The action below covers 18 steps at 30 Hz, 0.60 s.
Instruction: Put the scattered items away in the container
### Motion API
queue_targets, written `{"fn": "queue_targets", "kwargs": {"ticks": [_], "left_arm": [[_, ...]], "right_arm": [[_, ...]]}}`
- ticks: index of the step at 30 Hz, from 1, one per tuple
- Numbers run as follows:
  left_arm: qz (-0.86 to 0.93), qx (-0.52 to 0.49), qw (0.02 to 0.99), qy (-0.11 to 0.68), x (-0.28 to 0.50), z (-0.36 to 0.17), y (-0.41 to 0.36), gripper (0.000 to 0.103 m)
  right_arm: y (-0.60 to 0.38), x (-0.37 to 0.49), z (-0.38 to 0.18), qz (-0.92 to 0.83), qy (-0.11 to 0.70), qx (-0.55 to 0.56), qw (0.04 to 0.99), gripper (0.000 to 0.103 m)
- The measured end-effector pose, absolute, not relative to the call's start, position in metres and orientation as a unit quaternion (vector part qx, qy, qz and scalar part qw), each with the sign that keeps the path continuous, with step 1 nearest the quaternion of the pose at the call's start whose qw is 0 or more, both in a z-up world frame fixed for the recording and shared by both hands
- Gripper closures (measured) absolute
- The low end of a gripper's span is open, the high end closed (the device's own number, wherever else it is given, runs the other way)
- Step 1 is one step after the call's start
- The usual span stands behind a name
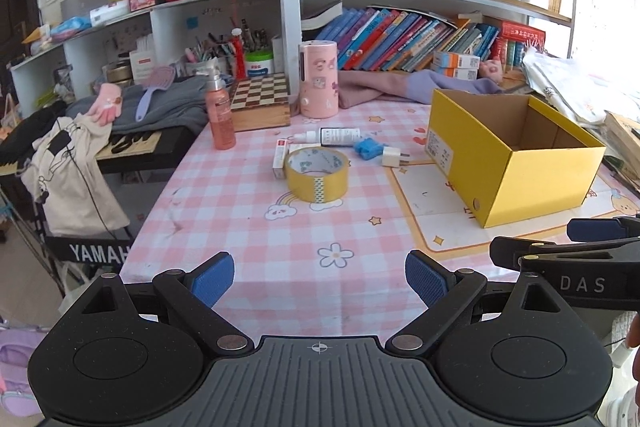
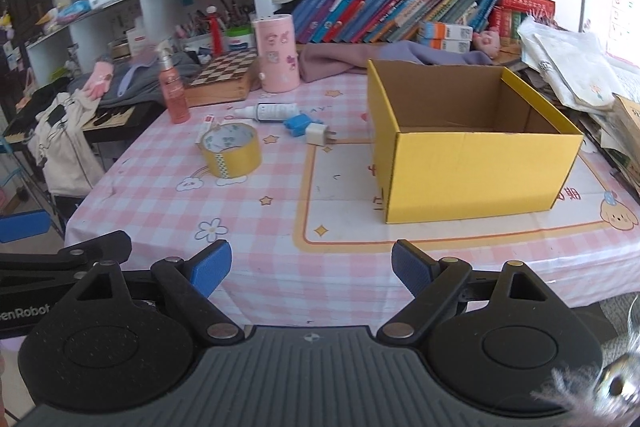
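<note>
An open yellow cardboard box (image 1: 496, 163) (image 2: 472, 167) stands on the pink checked tablecloth, nothing visible inside. Left of it lie a roll of yellow tape (image 1: 317, 175) (image 2: 230, 149), a small white carton (image 1: 281, 159) behind the roll, a white dropper bottle (image 1: 332, 136) (image 2: 272, 112), a blue block (image 1: 369, 148) (image 2: 298, 125) and a white plug adapter (image 1: 393, 155) (image 2: 318, 135). My left gripper (image 1: 320, 277) hangs open over the table's near edge, well short of the tape. My right gripper (image 2: 311, 267) is open too, near the front edge, left of the box.
A pink cylinder (image 1: 319, 85), a chessboard box (image 1: 260, 103) and a pink spray bottle (image 1: 219, 115) stand at the back. Bookshelves rise behind. Folded cloth (image 1: 400, 87) and paper stacks (image 2: 572, 75) crowd the far and right sides. A keyboard (image 1: 132, 145) sits left of the table.
</note>
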<state>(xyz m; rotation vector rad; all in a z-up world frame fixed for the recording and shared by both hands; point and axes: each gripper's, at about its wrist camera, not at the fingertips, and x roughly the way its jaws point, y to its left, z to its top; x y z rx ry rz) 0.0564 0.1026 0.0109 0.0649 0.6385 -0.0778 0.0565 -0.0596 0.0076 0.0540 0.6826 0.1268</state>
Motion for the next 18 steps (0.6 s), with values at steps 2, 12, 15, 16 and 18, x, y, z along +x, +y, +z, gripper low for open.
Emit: {"fn": "queue_targets", "kwargs": {"ticks": [2,12,15,16,18], "left_arm": [[-0.039,0.033,0.948,0.315,0.056,0.01,0.102,0.008],[-0.04,0.037,0.947,0.315,0.054,0.01,0.105,0.008],[-0.038,0.035,0.947,0.316,0.055,0.01,0.11,0.008],[-0.037,0.034,0.947,0.316,0.055,0.01,0.112,0.008],[-0.036,0.031,0.947,0.318,0.055,0.009,0.115,0.008]], "right_arm": [[-0.06,0.056,0.007,0.061,0.335,0.026,0.94,0.016],[-0.058,0.055,0.005,0.059,0.339,0.031,0.939,0.016],[-0.053,0.055,0.005,0.061,0.339,0.029,0.938,0.016],[-0.052,0.055,0.006,0.062,0.339,0.028,0.938,0.016],[-0.048,0.056,0.006,0.064,0.341,0.025,0.938,0.016]]}}
